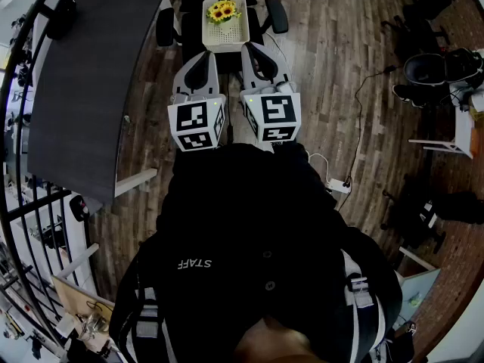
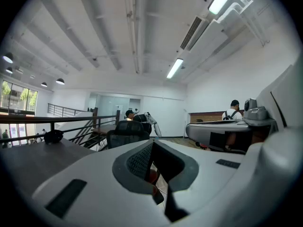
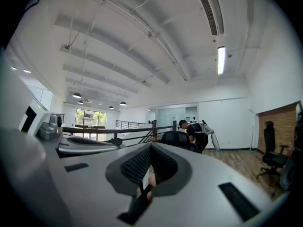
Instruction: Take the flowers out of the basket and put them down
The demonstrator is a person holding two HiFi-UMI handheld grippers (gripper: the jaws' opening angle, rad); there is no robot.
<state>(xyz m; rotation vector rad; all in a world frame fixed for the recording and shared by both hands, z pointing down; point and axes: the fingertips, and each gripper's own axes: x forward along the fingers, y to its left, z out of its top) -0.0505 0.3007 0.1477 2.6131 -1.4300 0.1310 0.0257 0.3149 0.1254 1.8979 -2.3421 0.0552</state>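
Note:
A white basket [image 1: 227, 38] stands on the seat of a black office chair [image 1: 277, 15], straight ahead in the head view. Yellow flowers [image 1: 222, 10] lie in its far end. My left gripper [image 1: 199, 60] and right gripper [image 1: 259, 53] are held side by side just short of the basket, pointing at it and apart from it. In the left gripper view the left gripper [image 2: 152, 144] has its pads together with nothing between them. The right gripper [image 3: 151, 149] is likewise shut and empty. Both gripper views look up at the ceiling, so neither shows basket or flowers.
A dark grey table [image 1: 83, 89] fills the left side, with a black railing [image 1: 19, 203] beyond it. On the wooden floor at the right lie a white power strip [image 1: 338, 185] with its cable, and black chairs and gear [image 1: 442, 70]. People stand far off in the room.

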